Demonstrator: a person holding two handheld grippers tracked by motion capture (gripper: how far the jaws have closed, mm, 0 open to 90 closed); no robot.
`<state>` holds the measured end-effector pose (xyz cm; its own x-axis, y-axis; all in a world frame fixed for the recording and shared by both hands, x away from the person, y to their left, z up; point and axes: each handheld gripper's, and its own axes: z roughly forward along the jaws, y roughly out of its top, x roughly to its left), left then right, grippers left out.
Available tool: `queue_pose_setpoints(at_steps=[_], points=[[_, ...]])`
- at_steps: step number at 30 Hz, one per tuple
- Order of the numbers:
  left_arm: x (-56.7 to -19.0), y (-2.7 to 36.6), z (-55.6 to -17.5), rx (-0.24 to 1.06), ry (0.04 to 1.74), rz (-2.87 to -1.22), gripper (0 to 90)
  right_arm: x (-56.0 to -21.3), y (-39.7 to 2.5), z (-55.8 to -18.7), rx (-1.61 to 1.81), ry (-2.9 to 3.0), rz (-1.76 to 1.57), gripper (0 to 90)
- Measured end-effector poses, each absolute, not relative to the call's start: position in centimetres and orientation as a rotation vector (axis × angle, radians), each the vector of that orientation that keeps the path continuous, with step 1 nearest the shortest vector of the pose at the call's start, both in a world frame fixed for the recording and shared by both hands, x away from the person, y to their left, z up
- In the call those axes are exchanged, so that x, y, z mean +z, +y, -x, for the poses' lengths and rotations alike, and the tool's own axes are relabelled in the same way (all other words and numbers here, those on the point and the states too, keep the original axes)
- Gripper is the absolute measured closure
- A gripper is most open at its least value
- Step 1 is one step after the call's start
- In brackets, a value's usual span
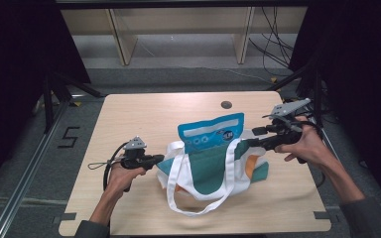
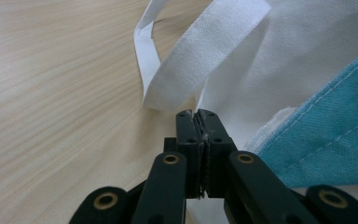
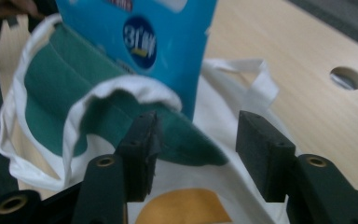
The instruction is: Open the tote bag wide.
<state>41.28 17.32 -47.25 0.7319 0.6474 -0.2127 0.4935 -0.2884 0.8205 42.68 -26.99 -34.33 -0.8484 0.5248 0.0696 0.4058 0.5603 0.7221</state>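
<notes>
- The blue packet stands half sunk in the mouth of the white tote bag, which lies near the middle of the bench. In the right gripper view the packet rises just beyond the fingers, above the bag's green lining.
- The step in hand looks like getting the packet fully into the bag.
- The right gripper has its fingers wide apart and holds nothing. The bag's rolled rim sits just ahead of one finger pad, with the cloth lying between the two.
- To do this well, that gripper should close on the rim only, not on the packet's edge, then lift so the mouth stays open.
- The left gripper has its fingers pressed together. A thin sliver shows between them, but I cannot tell whether cloth is caught. White fabric and a strap lie just past their tips.
- If it does have the bag's side, a gentle outward pull would keep the opening taut.
- The long strap loop trails toward the person; keep it out of the fingers.
</notes>
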Motion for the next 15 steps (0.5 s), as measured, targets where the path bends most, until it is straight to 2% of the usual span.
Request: queue_pose_setpoints(at_steps=[2,5,9,12,15], points=[[-47.2,17.3,-41.3,0.2,0.872,-1.95,87.2,-35.1,-26.3,-42.9,1.12,2.652,-0.775,44.8],[-47.1,17.4,-41.3,0.19,0.868,-1.95,86.8,-35.6,-25.8,-43.6,1.118,2.674,-0.76,44.0],[-46.9,17.5,-41.3,0.196,0.867,-1.949,86.7,-35.9,-25.4,-43.4,1.11,2.737,-0.73,46.9],[-46.8,17.4,-41.3,0.204,0.867,-1.953,86.4,-36.2,-25.4,-42.9,1.066,2.735,-0.655,56.9],[-46.8,17.3,-41.2,0.206,0.868,-1.942,86.1,-36.5,-25.8,-42.2,1.045,2.741,-0.592,76.7]])
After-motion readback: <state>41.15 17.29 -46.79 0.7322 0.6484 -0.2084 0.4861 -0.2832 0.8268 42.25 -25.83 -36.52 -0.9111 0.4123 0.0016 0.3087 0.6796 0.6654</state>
